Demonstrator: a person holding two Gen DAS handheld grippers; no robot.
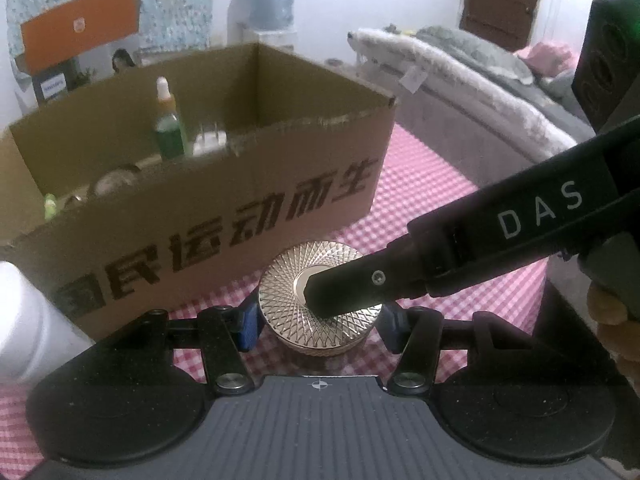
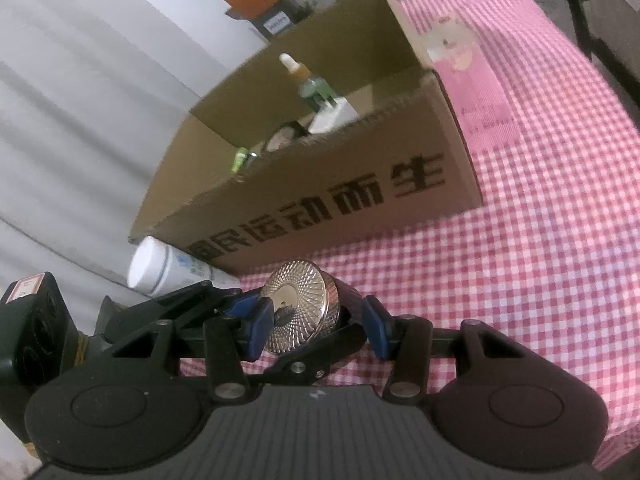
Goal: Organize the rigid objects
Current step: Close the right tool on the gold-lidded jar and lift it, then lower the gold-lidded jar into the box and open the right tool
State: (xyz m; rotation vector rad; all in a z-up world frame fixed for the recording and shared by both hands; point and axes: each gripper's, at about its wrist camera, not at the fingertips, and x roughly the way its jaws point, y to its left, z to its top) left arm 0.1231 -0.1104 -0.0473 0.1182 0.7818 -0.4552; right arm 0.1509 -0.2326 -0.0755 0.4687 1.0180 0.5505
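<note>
Gold-lidded jar [image 1: 320, 300] on checked cloth [image 1: 440, 208], just before the cardboard box [image 1: 200, 216]. Left gripper [image 1: 318, 320] spread, straddling it; right gripper [image 2: 316, 326] spread, one finger atop the lid. Risk: pressing off-centre tips the jar.

Both wrist views, close and low, share the gold jar [image 1: 318, 300] and cardboard box [image 2: 320, 184].

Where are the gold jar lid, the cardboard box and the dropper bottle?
gold jar lid [image 1: 288, 280], left wrist view, patterned top.
cardboard box [image 1: 224, 216], left wrist view, printed front wall.
dropper bottle [image 1: 170, 136], left wrist view, green body.
</note>
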